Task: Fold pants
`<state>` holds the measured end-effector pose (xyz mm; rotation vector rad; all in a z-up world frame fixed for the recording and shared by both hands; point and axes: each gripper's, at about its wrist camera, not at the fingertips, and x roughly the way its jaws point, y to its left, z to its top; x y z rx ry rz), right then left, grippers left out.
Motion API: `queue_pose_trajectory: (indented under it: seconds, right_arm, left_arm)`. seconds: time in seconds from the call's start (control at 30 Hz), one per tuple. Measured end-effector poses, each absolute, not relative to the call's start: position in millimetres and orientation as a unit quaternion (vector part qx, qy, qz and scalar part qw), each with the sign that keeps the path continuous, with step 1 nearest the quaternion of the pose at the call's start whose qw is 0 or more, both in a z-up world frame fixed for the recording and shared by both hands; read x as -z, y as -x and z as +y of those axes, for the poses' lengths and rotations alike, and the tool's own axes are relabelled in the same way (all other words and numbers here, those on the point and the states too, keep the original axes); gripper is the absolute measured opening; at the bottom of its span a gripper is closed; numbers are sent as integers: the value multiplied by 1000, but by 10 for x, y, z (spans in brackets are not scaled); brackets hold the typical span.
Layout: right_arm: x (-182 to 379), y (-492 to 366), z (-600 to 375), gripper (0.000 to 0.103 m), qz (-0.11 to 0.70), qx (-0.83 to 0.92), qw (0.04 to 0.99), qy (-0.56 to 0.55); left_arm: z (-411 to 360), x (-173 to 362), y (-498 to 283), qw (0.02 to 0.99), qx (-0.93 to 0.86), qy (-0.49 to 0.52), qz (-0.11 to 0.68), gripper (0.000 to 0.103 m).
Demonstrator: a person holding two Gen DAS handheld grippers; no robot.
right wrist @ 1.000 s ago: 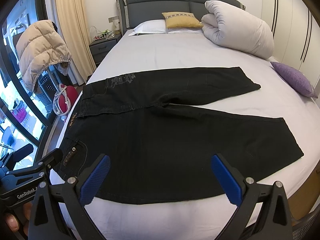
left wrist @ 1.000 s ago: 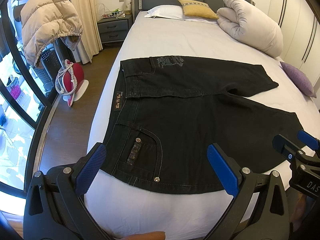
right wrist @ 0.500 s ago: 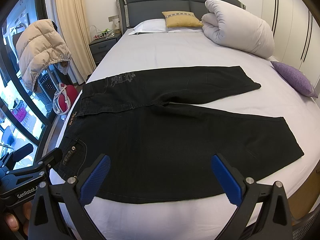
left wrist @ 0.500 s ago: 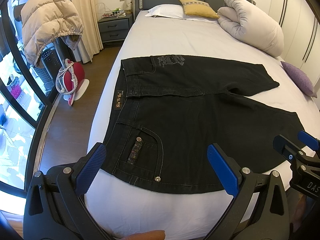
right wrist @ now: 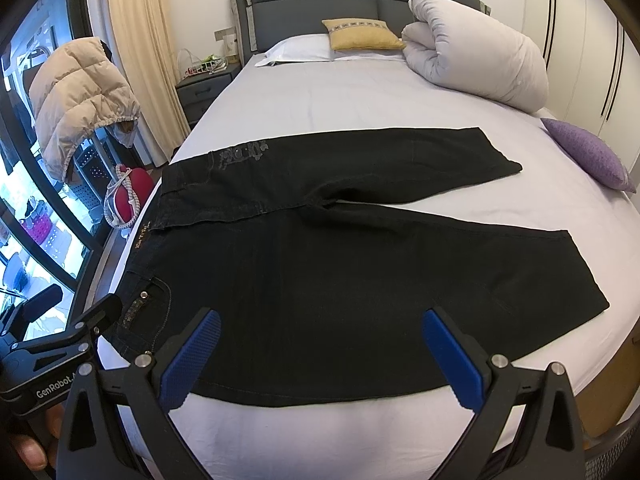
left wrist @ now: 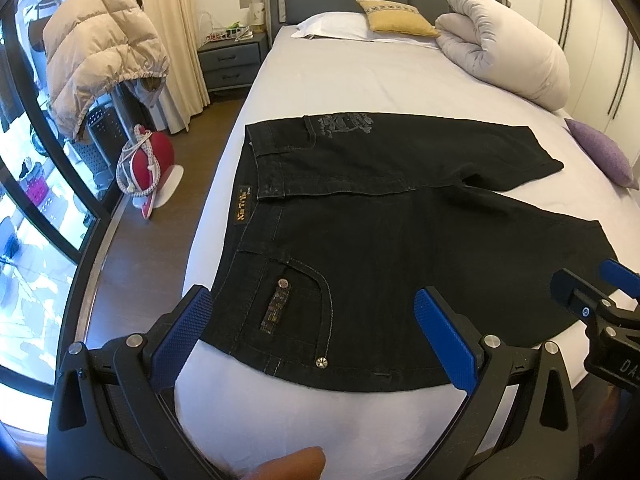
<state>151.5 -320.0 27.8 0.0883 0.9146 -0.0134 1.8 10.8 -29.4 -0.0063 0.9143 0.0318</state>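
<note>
White-sheeted bed (right wrist: 360, 100), grey headboard (right wrist: 360, 4); wood floor (left wrist: 132, 248); bright window (left wrist: 24, 200).

Black pants (left wrist: 400, 240) with grey embroidered motif and orange-lettered waistband label on pale lilac-white bed (left wrist: 360, 80); mustard cushion (left wrist: 394, 18) with patterned band; purple cushion (right wrist: 588, 152); beige quilted jacket (left wrist: 96, 48); tool pads (left wrist: 182, 330) blue, textured.

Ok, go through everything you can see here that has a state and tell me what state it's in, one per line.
Black pants: spread flat on the bed, unfolded, legs apart.
Left gripper: open, holding nothing, above the waist end.
Right gripper: open, holding nothing, above the near leg.
White duvet: rolled up by the headboard.
Beige puffer jacket: draped over a stand.
Nightstand: drawers shut.
</note>
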Motion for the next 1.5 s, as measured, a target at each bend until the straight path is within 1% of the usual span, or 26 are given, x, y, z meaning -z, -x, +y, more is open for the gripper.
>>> queue_pose_trajectory:
  seconds: [0.2, 0.3, 0.43, 0.47, 0.57, 0.7, 0.77, 0.87, 0.93, 1.0, 1.07, 1.17, 1.2, 1.27, 1.37, 1.5]
  right_arm:
    - [-274, -1647, -3298, 103, 448, 4, 893, -44]
    - [-274, -1757, -3374, 103, 449, -3, 892, -50]
    - [-293, -1926, -3416, 103, 435, -23, 899, -51]
    - [-286, -1982, -3420, 103, 434, -31, 899, -53]
    - [-227, -2191, -3454, 103, 443, -47, 893, -71]
    - [-128, -2462, -3482, 103, 460, -66, 882, -80]
    - [-100, -2591, -3458, 103, 460, -72, 883, -58]
    - [-42, -2808, -3410, 103, 473, -70, 878, -8]
    - [5, -2991, -3374, 103, 485, -69, 871, 38]
    - [21, -3139, -3349, 102, 490, -89, 865, 60]
    - [19, -3249, -3355, 96, 485, -104, 866, 63]
    - [43, -3412, -3367, 94, 482, -126, 865, 62]
    - [54, -3450, -3364, 94, 481, -131, 865, 62]
    - [101, -3537, -3340, 89, 480, -146, 863, 64]
    - [183, -3639, -3285, 88, 488, -166, 854, 66]
    - [262, -3671, -3218, 88, 489, -187, 849, 70]
  left_arm:
    - [223, 327, -222, 896, 23, 16, 444, 103]
    - [331, 397, -476, 888, 70, 46, 453, 103]
    - [385, 349, -722, 918, 62, 5, 393, 103]
    - [392, 346, -821, 917, 67, -6, 393, 103]
    - [422, 399, -1225, 901, 45, -43, 429, 103]
    - [590, 399, -1763, 910, 26, -47, 412, 103]
    - [659, 409, -2103, 911, 22, -61, 407, 103]
    - [671, 454, -2719, 908, 30, -109, 404, 103]
    - [679, 529, -3187, 898, 54, -142, 413, 103]
    - [734, 639, -3499, 887, 80, -156, 428, 103]
    - [722, 770, -3909, 863, 125, -183, 453, 103]
    - [674, 991, -4148, 836, 166, -213, 478, 103]
    - [658, 1062, -4186, 826, 183, -215, 489, 103]
    - [660, 1231, -4442, 802, 209, -211, 518, 103]
    - [636, 1449, -4677, 771, 255, -196, 549, 102]
    - [656, 1692, -4937, 733, 289, -194, 584, 95]
